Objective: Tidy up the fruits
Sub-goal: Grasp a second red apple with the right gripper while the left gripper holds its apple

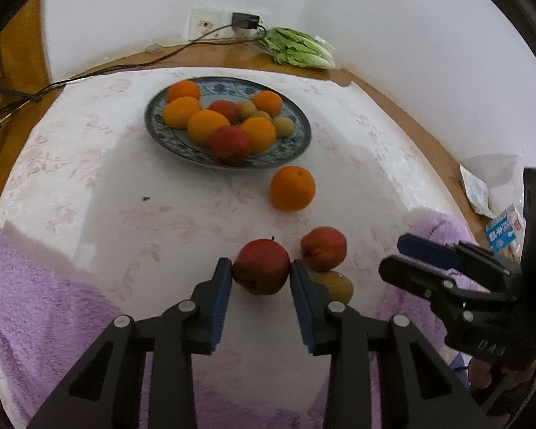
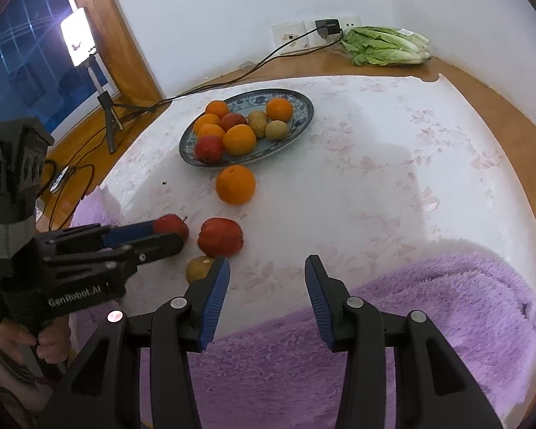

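Fruit everywhere on the white flowered worktop (image 1: 89, 164), and the landmark is the blue-patterned plate (image 1: 296, 143), piled with oranges, red apples and small brownish fruits. From the left wrist: the left gripper (image 1: 261, 273) has both blue pads pressed on a red apple (image 1: 261, 266) well on the near side of the plate, gripping it. Just to its right sits a second red apple (image 1: 324, 253) with a yellowish pear (image 1: 336, 284) touching its near side, and a loose orange (image 1: 292, 187) lies just off the plate's near rim. The right gripper (image 1: 393, 255) juts in from the right edge. From the right wrist: the right gripper (image 2: 267, 279) stands open with nothing between its pads, over the worktop near the purple fluffy towel (image 2: 428, 304), well short of the plate (image 2: 303, 118). The left gripper (image 2: 177, 232) clamps its apple (image 2: 171, 223) left of the other apple (image 2: 220, 236), the pear (image 2: 198, 268) nearest, the orange (image 2: 235, 184) just below the plate.
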Tool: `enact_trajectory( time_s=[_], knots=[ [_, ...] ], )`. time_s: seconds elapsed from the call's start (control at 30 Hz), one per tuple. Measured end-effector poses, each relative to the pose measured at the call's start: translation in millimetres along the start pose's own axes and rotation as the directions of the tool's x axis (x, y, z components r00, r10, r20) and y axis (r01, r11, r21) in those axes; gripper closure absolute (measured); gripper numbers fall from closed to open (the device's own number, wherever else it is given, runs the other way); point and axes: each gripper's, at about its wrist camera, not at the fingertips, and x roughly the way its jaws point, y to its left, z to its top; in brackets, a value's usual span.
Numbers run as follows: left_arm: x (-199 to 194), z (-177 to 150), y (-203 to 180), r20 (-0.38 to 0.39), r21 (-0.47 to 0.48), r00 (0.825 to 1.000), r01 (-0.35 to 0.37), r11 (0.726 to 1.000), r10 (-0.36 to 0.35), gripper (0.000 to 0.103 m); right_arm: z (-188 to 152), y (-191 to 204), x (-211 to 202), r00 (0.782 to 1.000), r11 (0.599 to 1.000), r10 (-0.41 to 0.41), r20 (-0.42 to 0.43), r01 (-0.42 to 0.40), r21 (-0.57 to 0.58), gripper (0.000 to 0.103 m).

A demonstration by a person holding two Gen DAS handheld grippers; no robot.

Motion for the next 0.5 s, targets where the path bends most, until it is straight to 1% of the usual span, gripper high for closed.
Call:
enact_trajectory(
  time_s=[0.3,0.5],
  knots=[
    [-14,7,23,0.033,-0.072,0.999,-0.024,0.997,0.026,0.068,-1,11,6,1.0,1.0,0.015,-0.019,-0.015,-0.017,0.058],
    [-18,6,32,0.037,-0.094,0.998,-0.037,0.995,0.041,0.068,2,20,10,0.999,0.999,0.027,-0.02,-0.027,-0.023,0.058]
  ],
)
